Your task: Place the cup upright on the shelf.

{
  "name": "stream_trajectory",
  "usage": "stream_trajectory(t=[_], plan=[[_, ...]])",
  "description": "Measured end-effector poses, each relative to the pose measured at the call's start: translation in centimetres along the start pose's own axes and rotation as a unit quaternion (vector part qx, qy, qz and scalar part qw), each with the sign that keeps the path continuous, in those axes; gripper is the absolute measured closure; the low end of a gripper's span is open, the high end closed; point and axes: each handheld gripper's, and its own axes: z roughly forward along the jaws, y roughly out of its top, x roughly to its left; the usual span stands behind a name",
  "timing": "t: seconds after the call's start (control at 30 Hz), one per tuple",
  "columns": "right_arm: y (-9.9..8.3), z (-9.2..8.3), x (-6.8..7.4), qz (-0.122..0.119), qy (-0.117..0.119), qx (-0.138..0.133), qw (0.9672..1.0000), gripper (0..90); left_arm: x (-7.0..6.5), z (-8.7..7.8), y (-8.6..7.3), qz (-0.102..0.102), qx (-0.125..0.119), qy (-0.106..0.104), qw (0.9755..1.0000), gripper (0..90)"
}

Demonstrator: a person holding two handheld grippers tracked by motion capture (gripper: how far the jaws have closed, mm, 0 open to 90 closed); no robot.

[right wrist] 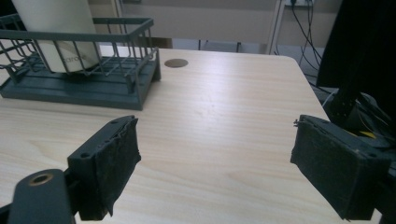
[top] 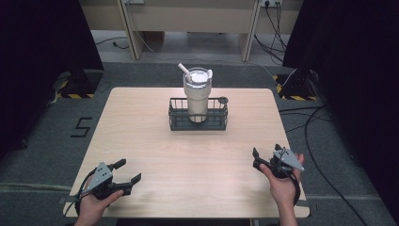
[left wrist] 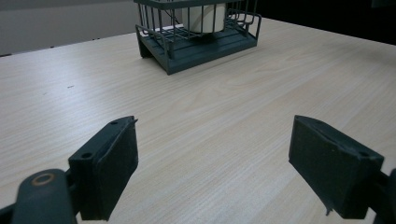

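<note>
A cream tumbler (top: 196, 96) with a lid and a straw stands upright in a dark wire basket (top: 175, 120) at the middle of the table's far half. My left gripper (top: 131, 170) rests near the front left corner, held in a hand, open with nothing between its fingers. My right gripper (top: 266, 149) is near the front right edge, also open and empty. In the left gripper view the basket (left wrist: 201, 46) and the tumbler (left wrist: 205, 18) lie far ahead of the spread jaws. The right gripper view has the basket (right wrist: 84, 91) and tumbler (right wrist: 56, 28) ahead to the left.
The light wooden table (top: 188, 165) is bare between the grippers and the basket. A small dark round disc (right wrist: 176, 63) sits on the table just right of the basket. Cables (top: 320, 122) run over the floor on the right. Black curtains flank both sides.
</note>
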Motion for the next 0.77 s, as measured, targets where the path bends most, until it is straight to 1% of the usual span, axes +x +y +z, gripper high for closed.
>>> stream_trajectory(t=[0.13,0.3,0.33,0.67,0.77], plan=[[-1.0,-0.7,-0.8,0.008,-0.010,0.002,0.9999,15.0,-0.1,0.1,0.0,0.001,0.002,-0.002,1.0000,15.0],[-1.6,-0.9,-1.1,0.013,-0.014,0.001,0.9998,15.1,-0.1,0.1,0.0,0.001,0.002,-0.001,1.0000,15.0],[-1.9,-1.0,-1.2,0.017,-0.017,0.000,0.9997,15.1,-0.1,0.1,0.0,0.002,0.003,-0.002,1.0000,15.0],[-2.3,-0.9,-1.4,0.020,-0.019,-0.005,0.9996,15.1,-0.2,0.2,0.0,0.003,0.002,-0.005,1.0000,15.0],[-2.3,-0.9,-1.3,0.024,-0.016,-0.005,0.9996,15.1,-0.2,0.3,0.0,0.003,0.003,-0.004,1.0000,15.0]])
